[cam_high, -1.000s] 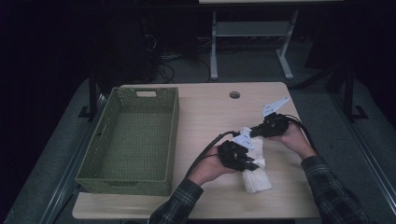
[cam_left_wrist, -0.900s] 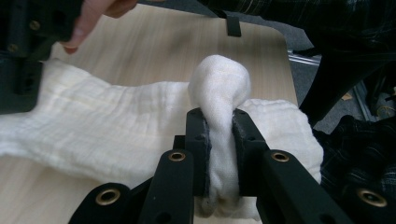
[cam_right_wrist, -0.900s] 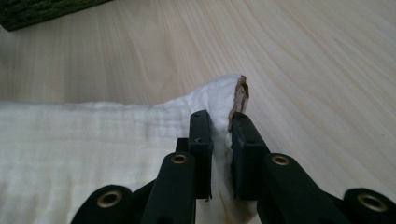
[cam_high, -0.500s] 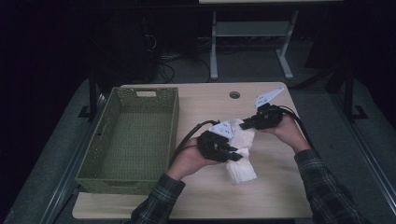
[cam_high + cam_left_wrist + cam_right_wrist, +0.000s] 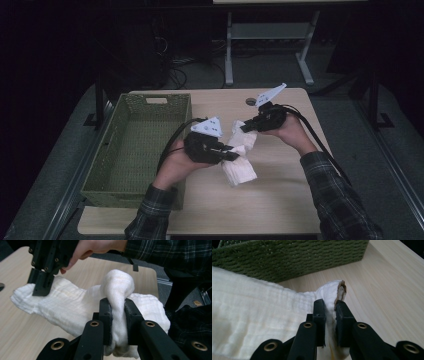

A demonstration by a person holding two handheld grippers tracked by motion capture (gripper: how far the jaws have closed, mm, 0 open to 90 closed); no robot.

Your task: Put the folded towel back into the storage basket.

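A white cloth point(image 5: 241, 157) hangs bunched between my two grippers above the wooden table point(image 5: 280, 200). In the high view my left gripper point(image 5: 231, 154) is shut on its near part, and my right gripper point(image 5: 245, 128) is shut on its far corner. The left gripper view has a thick fold of the cloth point(image 5: 117, 290) pinched between the jaws of my left gripper point(image 5: 118, 308), with the other gripper point(image 5: 41, 285) clamped on the cloth's far end. In the right gripper view the jaws of my right gripper point(image 5: 330, 307) grip a brown-edged corner of the cloth point(image 5: 249, 322).
A green woven basket point(image 5: 95, 170) stands empty on the left part of the table, right beside my left hand; its wall point(image 5: 287, 257) shows in the right gripper view. A round cable hole point(image 5: 250, 101) lies near the far edge. Bare tabletop lies to the right and front.
Both grippers have lifted the cloth and carried it left and away from the front edge, toward the basket. The cloth now hangs stretched between them.
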